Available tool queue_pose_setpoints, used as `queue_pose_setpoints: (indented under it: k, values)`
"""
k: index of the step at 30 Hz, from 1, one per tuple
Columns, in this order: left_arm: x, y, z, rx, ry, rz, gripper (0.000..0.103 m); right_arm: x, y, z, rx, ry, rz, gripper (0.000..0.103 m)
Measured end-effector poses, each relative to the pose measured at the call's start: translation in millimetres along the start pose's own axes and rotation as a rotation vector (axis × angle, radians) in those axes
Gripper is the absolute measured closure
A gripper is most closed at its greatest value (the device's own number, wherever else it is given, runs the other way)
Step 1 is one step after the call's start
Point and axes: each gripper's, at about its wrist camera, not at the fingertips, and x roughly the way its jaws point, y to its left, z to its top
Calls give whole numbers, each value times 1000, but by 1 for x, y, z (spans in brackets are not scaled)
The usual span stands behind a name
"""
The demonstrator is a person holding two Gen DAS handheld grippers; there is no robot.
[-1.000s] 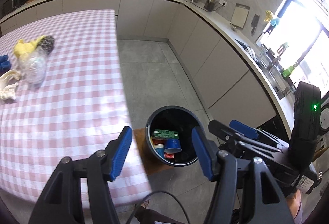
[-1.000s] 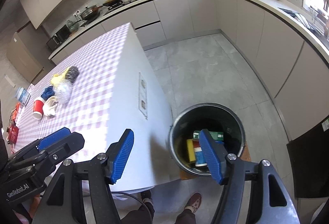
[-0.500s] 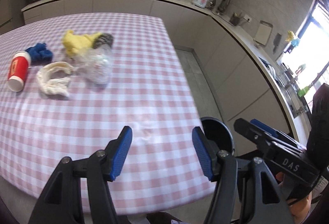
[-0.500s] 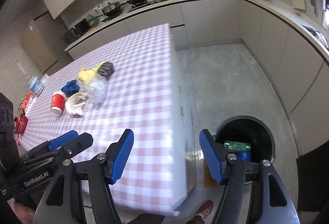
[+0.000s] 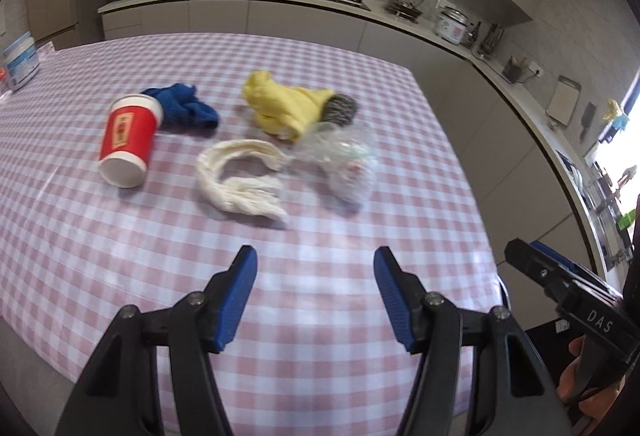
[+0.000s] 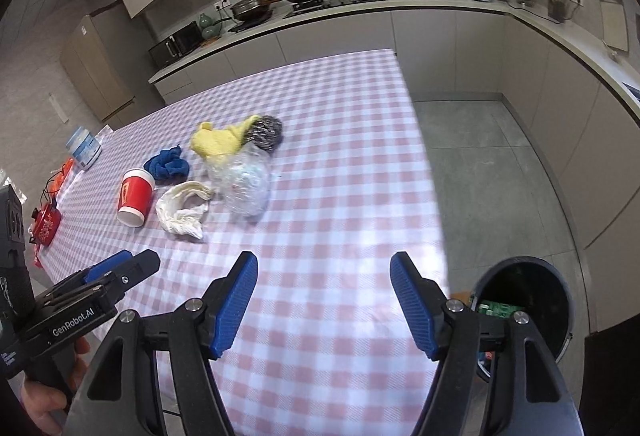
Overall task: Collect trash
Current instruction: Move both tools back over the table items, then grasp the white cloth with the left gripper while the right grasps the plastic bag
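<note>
Jaws apart, both grippers (image 5: 316,294) (image 6: 324,300) tilt down over the table (image 5: 320,236).

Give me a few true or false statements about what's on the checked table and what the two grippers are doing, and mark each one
1. The red paper cup lies on its side on the table. True.
2. The left gripper is clamped on the white rag. False: its jaws stand open with nothing between them, short of the rag.
3. The steel scourer sits against the yellow cloth. True.
4. The trash bin stands on the table. False: it is on the floor beside the table's edge.
5. The right gripper holds the crumpled clear plastic. False: it is open and empty over bare tablecloth.
</note>
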Motion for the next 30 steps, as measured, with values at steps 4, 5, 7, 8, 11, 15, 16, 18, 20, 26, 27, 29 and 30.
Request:
queue_pose_setpoints:
  k: [4, 5, 7, 8, 11, 15, 16, 18, 20, 26, 27, 29, 30]
  values:
    - [9, 24, 7, -1, -5, 41, 41, 20, 16, 6, -4, 9, 3, 32]
    - [13, 30, 9, -6, 0, 45, 41, 27, 21, 8, -4, 14, 5, 31]
    - [20, 41, 14, -9, 5, 55, 41, 37, 28, 10, -4, 18, 7, 31]
    - [24, 43, 16, -8, 8, 59, 41, 41, 31, 11, -6, 21, 6, 31]
    - [38, 51, 23, -2, 24, 62, 41, 59, 43, 16, -8, 34, 5, 31]
    - [53, 58, 31, 13, 35, 68, 41, 78, 54, 24, -7, 38, 3, 31]
    - [57, 60, 34, 13, 35, 68, 41, 83, 57, 26, -6, 42, 3, 31]
    - [65, 63, 39, 18, 42, 70, 41, 91, 61, 30, -6, 46, 5, 31]
    - [71, 66, 41, 22, 50, 68, 41, 100, 67, 34, -10, 47, 2, 31]
    - [85, 72, 49, 27, 64, 65, 41, 124, 77, 48, -12, 54, -5, 29]
    - [87, 73, 49, 27, 67, 63, 41, 127, 78, 50, -12, 54, -5, 29]
    - [92, 74, 51, 26, 74, 57, 41, 135, 80, 53, -16, 57, -9, 28]
    - [95, 74, 51, 29, 75, 54, 41, 140, 81, 54, -19, 60, -10, 28]
